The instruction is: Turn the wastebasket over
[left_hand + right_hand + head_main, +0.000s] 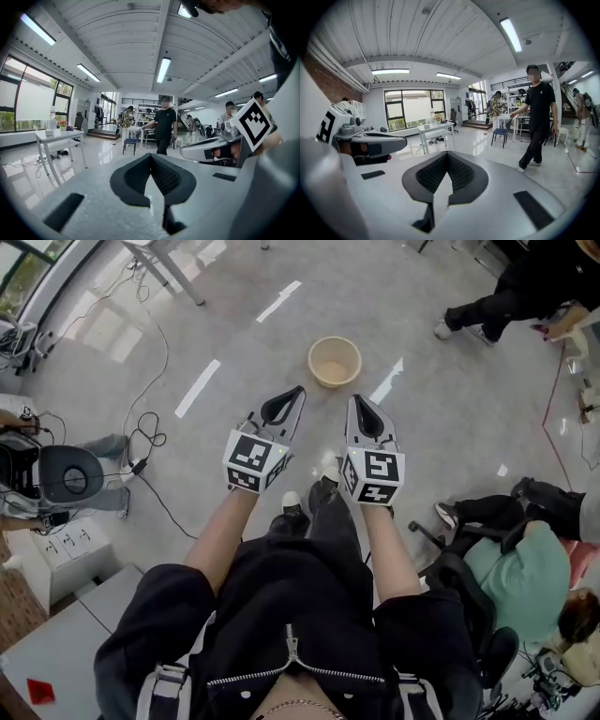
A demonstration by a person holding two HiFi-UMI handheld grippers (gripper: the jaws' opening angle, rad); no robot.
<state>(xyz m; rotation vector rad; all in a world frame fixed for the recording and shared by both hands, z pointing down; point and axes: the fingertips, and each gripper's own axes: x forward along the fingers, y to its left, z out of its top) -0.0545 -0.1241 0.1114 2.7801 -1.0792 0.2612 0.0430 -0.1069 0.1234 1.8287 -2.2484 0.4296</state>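
Observation:
A beige wastebasket (334,361) stands upright on the floor, mouth up, seen in the head view ahead of both grippers. My left gripper (297,392) is shut and holds nothing; its tip points toward the basket from the lower left, a short way off. My right gripper (355,401) is shut and empty too, just below the basket and apart from it. Both are held up in the air side by side. The two gripper views look level across the room and do not show the basket; in each, the black pads (151,157) (446,155) meet at the tip.
A person (511,296) stands at the top right and another sits on a chair (525,563) at the right. Cables (145,432) lie on the floor to the left by a black office chair (67,474). A table leg (173,273) stands at the top left. A walking person (538,117) crosses ahead.

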